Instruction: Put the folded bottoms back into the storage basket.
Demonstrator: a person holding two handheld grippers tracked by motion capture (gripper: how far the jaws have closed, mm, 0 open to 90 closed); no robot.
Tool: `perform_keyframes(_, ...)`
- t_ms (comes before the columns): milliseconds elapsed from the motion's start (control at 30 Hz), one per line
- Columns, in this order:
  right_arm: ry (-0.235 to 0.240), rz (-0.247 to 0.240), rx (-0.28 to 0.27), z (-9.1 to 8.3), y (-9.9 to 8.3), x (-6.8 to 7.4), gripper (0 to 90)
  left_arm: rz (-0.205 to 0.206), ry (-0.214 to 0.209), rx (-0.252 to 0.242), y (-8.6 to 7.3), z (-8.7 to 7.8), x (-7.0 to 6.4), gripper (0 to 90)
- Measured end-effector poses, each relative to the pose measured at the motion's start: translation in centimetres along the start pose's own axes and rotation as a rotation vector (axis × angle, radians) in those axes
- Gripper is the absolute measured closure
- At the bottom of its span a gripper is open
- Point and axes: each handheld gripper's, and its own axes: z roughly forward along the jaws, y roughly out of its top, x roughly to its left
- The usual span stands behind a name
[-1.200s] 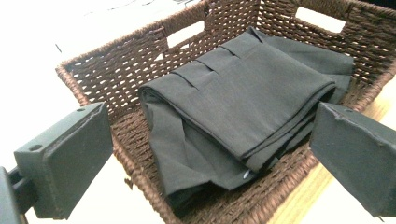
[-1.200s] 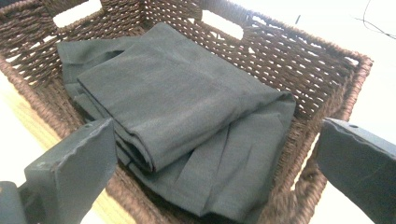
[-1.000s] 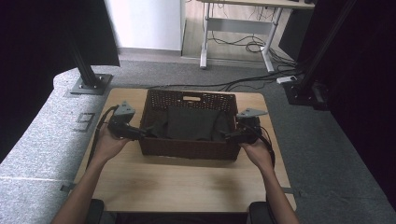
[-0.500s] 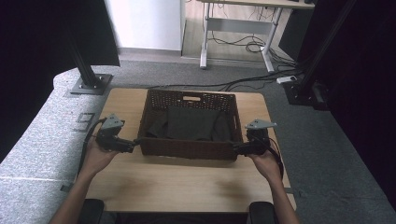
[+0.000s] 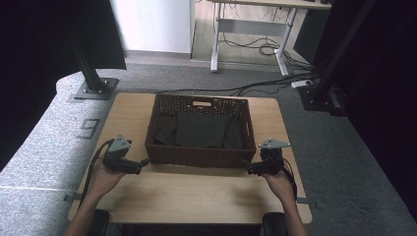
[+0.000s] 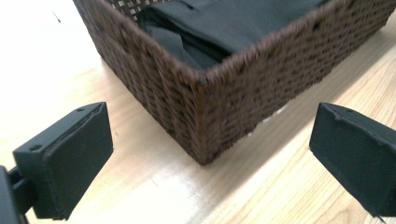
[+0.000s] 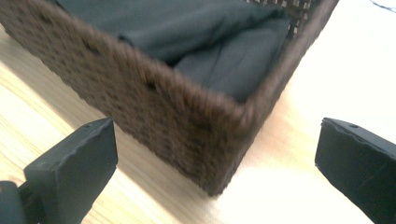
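- A pale wooden rectangular surface [image 5: 196, 191] with rounded corners stands on grey speckled carpet [image 5: 44, 147] in a dim room.
- A dark brown woven wicker basket [image 5: 199, 156] sits on the far middle of the surface, its long near wall facing the person and a handle slot in its far wall.
- Folded black cloth [image 5: 199, 130] lies inside the basket, covering most of its floor and staying below the rim.
- The left claw [image 5: 142, 164] is held low over the surface just beside the basket's near left corner; its jaws stand wide apart with nothing between them, and the left gripper view looks straight at that corner [image 6: 203, 116].
- The right claw [image 5: 251, 170] is held low just beside the basket's near right corner, jaws also wide apart and empty; the right gripper view shows that corner [image 7: 219, 154] and the cloth [image 7: 187, 37] behind it.
- Neither claw touches the basket as far as can be seen.
- Both forearms come in from the near edge, and the near half of the surface is bare wood.
- A black metal post on a flat base plate [image 5: 93, 88] stands on the carpet at far left; a similar black stand [image 5: 319, 96] is at far right.
- Beyond lie a white wall panel [image 5: 152, 24], a desk frame with white legs [image 5: 248, 34] and loose black cables [image 5: 255, 49] on the floor.
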Motion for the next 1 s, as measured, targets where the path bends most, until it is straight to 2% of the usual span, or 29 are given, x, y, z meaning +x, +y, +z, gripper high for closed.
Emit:
perform_keyframes(267, -0.01, 0.036, 0.044, 2.1, -3.6, 0.0, 0.0, -0.032, -0.017, 0.064, -3.2, 2.5, -0.3, 0.0)
perform_keyframes(367, -0.015, 0.041, 0.075, 3.1, -4.9, 0.0, 0.0, -0.031, -0.008, 0.093, -4.3, 3.4, -0.5, 0.0)
perform_keyframes(533, -0.025, 0.032, 0.132, 4.6, -6.6, 0.0, 0.0, -0.024, -0.016, 0.143, -5.8, 4.7, -0.7, 0.0)
perform_keyframes(567, -0.025, 0.032, 0.139, 4.9, -6.9, 0.1, 0.0, -0.018, -0.015, 0.156, -6.0, 4.9, -0.8, 0.0)
perform_keyframes(600, -0.019, 0.035, 0.12, 5.1, -7.1, 0.1, 0.0, -0.012, -0.011, 0.168, -6.2, 5.2, -0.9, 0.0)
perform_keyframes(633, -0.021, 0.035, 0.119, 5.1, -7.1, 0.1, 0.0, -0.001, -0.009, 0.194, -6.4, 5.5, -0.9, 0.0)
perform_keyframes(700, -0.021, 0.032, 0.119, 5.1, -7.1, 0.1, 0.0, -0.028, -0.042, 0.209, -6.3, 5.7, -0.8, 0.0)
perform_keyframes(1000, -0.028, 0.04, 0.119, 5.0, -7.2, 0.2, 0.0, -0.03, -0.039, 0.209, -6.3, 5.7, -0.8, 0.0)
